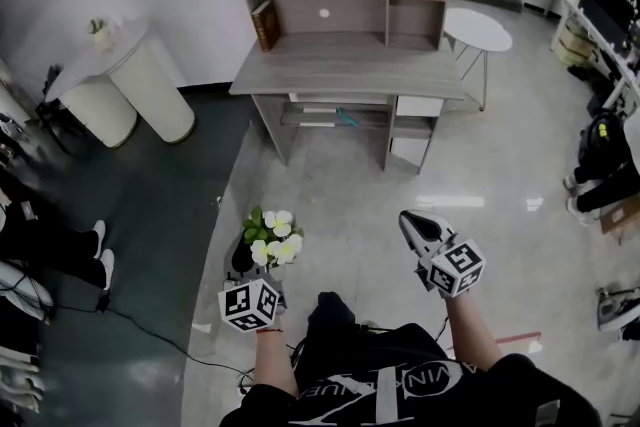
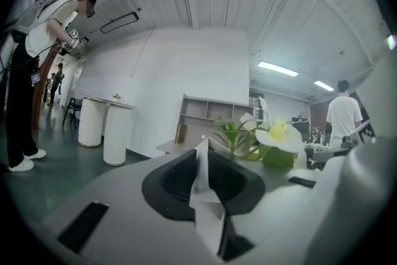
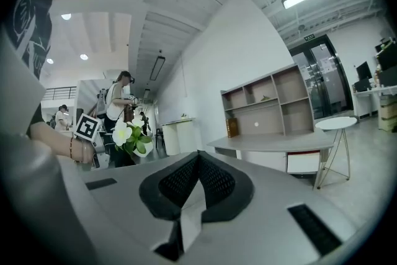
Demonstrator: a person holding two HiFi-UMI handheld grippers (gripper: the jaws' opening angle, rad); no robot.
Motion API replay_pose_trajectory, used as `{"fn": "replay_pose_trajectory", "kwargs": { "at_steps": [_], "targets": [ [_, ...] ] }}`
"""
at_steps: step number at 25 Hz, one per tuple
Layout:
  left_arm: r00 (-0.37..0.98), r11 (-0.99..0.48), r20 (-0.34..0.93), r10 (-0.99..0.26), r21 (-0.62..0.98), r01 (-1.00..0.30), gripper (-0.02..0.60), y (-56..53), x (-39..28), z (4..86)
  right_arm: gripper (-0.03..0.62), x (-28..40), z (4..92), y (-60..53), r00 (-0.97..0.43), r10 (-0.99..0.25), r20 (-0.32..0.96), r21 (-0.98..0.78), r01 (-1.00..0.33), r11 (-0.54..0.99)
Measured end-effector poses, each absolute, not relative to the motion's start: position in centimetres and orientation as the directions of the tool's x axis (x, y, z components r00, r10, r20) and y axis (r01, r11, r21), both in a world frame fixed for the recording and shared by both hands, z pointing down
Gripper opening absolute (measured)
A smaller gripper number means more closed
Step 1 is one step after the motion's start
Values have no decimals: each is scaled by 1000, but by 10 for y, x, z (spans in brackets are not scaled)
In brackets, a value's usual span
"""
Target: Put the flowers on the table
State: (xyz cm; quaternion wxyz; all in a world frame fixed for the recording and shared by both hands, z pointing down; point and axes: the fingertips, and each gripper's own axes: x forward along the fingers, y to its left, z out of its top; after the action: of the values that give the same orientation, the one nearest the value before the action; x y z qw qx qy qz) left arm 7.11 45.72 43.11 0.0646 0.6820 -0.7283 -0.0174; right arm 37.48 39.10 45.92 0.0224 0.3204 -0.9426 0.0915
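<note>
A bunch of white flowers [image 1: 275, 237] with green leaves rises from a dark base just ahead of my left gripper [image 1: 262, 267], which is shut on it above the floor. In the left gripper view the blooms [image 2: 276, 136] and leaves show just past the closed jaws of the left gripper [image 2: 203, 144]. My right gripper [image 1: 410, 219] is shut and empty, level with the left one; its own view shows the right gripper [image 3: 198, 155] with the flowers [image 3: 127, 136] off to its left. The grey desk [image 1: 350, 67] with a shelf unit stands several steps ahead.
A brown book [image 1: 265, 23] leans on the desk's left end. A small round white table [image 1: 478, 28] stands to its right and a white two-column counter [image 1: 135, 85] to its left. People's feet [image 1: 100, 255] and a floor cable [image 1: 150, 330] are at the left.
</note>
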Motion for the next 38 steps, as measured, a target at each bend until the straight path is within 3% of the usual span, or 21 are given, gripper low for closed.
{"fn": "replay_pose_trajectory", "kwargs": {
  "at_steps": [13, 38],
  "targets": [
    [33, -22, 66, -997, 158, -987, 55, 308, 58, 438, 11, 364, 464, 277, -743, -658, 120, -148, -669, 728],
    [-113, 132, 113, -987, 179, -975, 55, 147, -142, 459, 11, 151, 475, 75, -845, -522, 117, -198, -535, 821]
  ]
}}
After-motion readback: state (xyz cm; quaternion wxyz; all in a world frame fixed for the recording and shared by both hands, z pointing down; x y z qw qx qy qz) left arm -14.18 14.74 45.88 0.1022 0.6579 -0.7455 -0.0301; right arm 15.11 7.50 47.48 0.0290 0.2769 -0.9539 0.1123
